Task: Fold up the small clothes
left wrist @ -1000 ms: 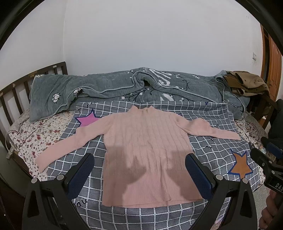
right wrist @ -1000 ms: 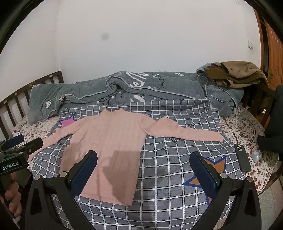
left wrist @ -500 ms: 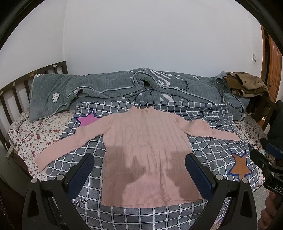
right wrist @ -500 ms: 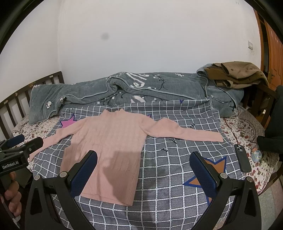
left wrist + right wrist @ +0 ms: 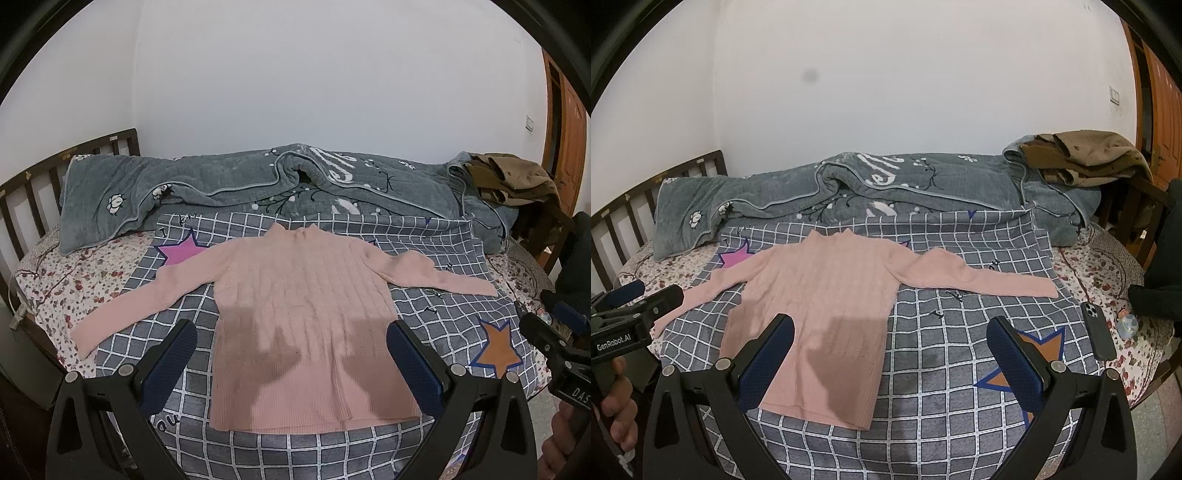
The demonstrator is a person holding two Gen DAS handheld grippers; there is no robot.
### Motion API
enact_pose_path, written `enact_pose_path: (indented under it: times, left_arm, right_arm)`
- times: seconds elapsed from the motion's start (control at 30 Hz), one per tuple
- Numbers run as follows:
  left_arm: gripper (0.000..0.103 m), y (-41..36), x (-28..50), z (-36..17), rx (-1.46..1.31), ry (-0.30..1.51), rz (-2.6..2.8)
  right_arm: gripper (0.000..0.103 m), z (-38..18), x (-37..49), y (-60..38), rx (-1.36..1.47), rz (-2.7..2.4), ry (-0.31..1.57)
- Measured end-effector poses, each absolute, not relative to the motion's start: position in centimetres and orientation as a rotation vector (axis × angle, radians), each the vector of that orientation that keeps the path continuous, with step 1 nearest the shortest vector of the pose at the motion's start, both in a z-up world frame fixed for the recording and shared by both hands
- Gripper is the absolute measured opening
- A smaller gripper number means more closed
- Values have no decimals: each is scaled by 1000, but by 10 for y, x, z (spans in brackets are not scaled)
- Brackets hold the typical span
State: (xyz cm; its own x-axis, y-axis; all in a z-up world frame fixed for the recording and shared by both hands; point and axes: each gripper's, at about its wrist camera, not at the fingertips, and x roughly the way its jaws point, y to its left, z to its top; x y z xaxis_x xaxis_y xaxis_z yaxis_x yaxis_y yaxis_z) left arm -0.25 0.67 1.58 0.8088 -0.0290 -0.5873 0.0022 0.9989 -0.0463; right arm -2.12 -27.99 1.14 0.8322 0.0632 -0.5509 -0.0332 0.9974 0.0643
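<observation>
A pink ribbed sweater (image 5: 299, 310) (image 5: 827, 306) lies flat and face up on a grey checked sheet (image 5: 436, 325) (image 5: 953, 373), both sleeves spread sideways. My left gripper (image 5: 291, 369) hovers open above the sweater's hem, nothing between its blue pads. My right gripper (image 5: 890, 362) hangs open over the sweater's lower right side and the bare sheet. Each gripper shows at the edge of the other's view, held by a hand (image 5: 618, 410).
A rumpled grey quilt (image 5: 258, 192) lies along the wall side of the bed. Brown clothes (image 5: 1086, 158) are piled at the far right. A phone (image 5: 1099, 330) and a small object rest near the bed's right edge. A wooden headboard (image 5: 40, 177) stands at left.
Both views have shifted only slightly; the sweater lies as before and both grippers stay open.
</observation>
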Motion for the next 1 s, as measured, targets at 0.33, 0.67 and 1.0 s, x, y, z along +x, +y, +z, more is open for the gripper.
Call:
enact_pose_path:
  times: [0.33,0.67,1.0]
  left_arm:
    - [103,6,-2,16,-55,612,-31]
    - [103,13,6,2,-61,576,7]
    - [103,54,38,-58,-93,608,54]
  right_arm:
    - [102,11,-22,-280,53,51,586]
    - [102,8,-18,-271,31,74,582]
    - [102,-33,13,-268,20,51,596]
